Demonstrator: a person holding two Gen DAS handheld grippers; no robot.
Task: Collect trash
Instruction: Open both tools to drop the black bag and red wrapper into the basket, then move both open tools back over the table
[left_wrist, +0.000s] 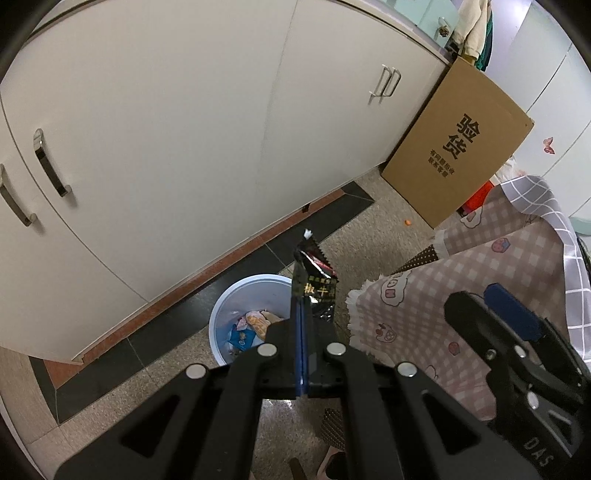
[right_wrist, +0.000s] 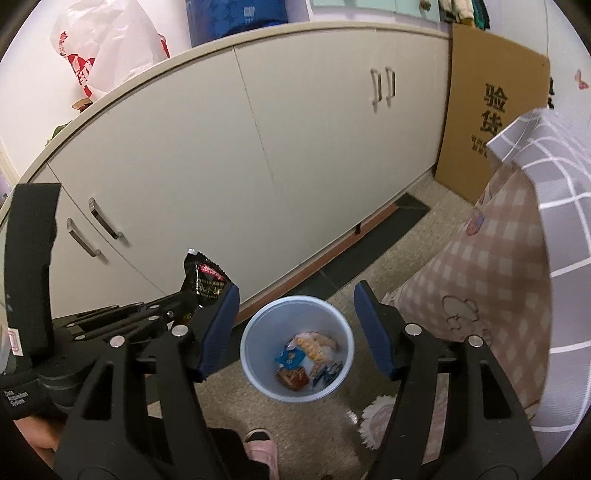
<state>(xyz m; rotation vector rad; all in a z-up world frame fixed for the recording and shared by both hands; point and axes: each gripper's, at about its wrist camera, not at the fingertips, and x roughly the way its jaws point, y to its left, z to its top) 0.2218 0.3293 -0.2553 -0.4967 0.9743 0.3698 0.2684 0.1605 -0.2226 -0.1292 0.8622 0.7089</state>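
Note:
A black snack wrapper (left_wrist: 316, 280) with red and gold print stands up between the blue pads of my left gripper (left_wrist: 302, 325), which is shut on it. It hangs above and just right of a pale blue waste bin (left_wrist: 236, 295) on the floor, which holds several wrappers. In the right wrist view the same wrapper (right_wrist: 205, 278) sticks up from the left gripper (right_wrist: 184, 295) at the left. My right gripper (right_wrist: 295, 328) stands open above the bin (right_wrist: 258, 376), nothing between its blue pads.
White cabinet doors (left_wrist: 166, 140) with metal handles run behind the bin. A flat cardboard box (left_wrist: 458, 144) leans at the right. A pink checked cloth (left_wrist: 461, 295) hangs over furniture on the right. A pink slipper (right_wrist: 260, 446) shows at the bottom.

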